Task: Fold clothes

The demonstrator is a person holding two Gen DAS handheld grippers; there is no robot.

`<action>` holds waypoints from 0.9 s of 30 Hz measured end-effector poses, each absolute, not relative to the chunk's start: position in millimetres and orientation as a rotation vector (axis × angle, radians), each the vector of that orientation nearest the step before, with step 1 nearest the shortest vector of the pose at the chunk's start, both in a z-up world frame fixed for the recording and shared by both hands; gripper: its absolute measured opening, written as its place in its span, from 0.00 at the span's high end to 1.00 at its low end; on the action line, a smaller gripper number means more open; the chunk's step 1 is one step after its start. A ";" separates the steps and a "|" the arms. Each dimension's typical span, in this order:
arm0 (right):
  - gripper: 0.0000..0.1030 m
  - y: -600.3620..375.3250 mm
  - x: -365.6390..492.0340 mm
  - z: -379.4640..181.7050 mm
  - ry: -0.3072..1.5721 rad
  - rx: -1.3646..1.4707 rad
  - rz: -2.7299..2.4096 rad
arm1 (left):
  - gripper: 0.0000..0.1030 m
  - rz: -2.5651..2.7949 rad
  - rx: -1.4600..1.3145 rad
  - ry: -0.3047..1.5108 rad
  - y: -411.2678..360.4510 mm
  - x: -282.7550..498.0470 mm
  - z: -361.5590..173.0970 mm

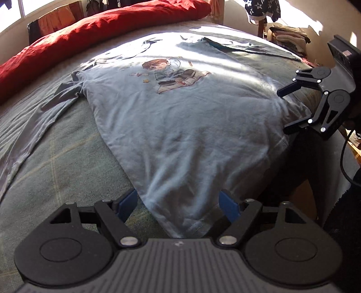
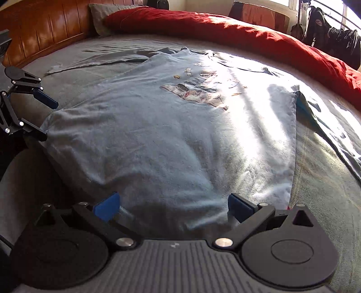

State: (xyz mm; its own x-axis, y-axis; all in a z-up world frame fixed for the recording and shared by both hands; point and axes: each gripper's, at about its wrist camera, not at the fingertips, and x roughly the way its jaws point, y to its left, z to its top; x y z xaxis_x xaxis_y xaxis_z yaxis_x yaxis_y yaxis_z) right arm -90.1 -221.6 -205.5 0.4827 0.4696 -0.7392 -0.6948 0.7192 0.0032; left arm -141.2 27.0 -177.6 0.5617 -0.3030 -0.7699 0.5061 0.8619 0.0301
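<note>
A light blue long-sleeved shirt [image 1: 180, 126] [image 2: 158, 135] with a cartoon print lies face up and spread flat on the bed. Its sleeves stretch out to either side [image 1: 45, 112] [image 2: 327, 130]. My left gripper [image 1: 178, 204] is open, and one bottom corner of the shirt lies loose between its blue fingers. My right gripper [image 2: 173, 206] is open too, with the hem near the other corner between its fingers. Each gripper also shows from the side in the other wrist view, the right gripper [image 1: 283, 111] and the left gripper [image 2: 48, 120], both at the shirt's bottom edge.
A grey-green bedspread [image 1: 67, 162] covers the bed. A red duvet [image 1: 101, 29] [image 2: 248, 33] is bunched along the far side. A wooden headboard [image 2: 45, 27] and a pillow [image 2: 101, 15] are at one end. Folded clothes [image 1: 288, 38] are stacked beyond the bed.
</note>
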 end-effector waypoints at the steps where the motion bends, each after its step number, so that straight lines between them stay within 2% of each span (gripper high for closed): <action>1: 0.00 -222.2 -87.4 -202.4 0.768 -0.305 0.720 | 0.21 -0.485 0.248 0.819 21.1 -136.5 -176.2; 4: 0.00 -216.8 -69.8 -205.1 0.737 -0.276 0.661 | 0.21 -0.451 0.207 0.788 7.0 -124.2 -186.2; 7: 0.00 -215.0 -58.3 -221.1 0.786 -0.251 0.612 | 0.21 -0.400 0.163 0.815 9.3 -134.0 -202.8; 11: 0.00 -231.7 -76.8 -235.0 0.763 -0.236 0.612 | 0.20 -0.333 0.106 0.851 12.4 -147.0 -224.9; 15: 0.00 -242.4 -89.1 -243.3 0.726 -0.221 0.608 | 0.20 -0.331 0.146 0.907 7.9 -169.6 -212.4; 21: 0.00 -232.4 -84.6 -228.7 0.776 -0.253 0.587 | 0.17 -0.318 0.075 0.872 -11.2 -156.7 -219.2; 27: 0.00 -227.0 -89.5 -227.4 0.737 -0.246 0.570 | 0.18 -0.303 0.001 0.834 -30.5 -142.9 -226.7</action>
State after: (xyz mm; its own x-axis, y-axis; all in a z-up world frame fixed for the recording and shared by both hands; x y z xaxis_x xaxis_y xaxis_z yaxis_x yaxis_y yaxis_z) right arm -89.5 -227.0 -227.4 0.5985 0.4020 -0.6930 -0.5699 0.8215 -0.0156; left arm -142.9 -30.5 -226.7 0.6317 -0.2647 -0.7286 0.2656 0.9569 -0.1174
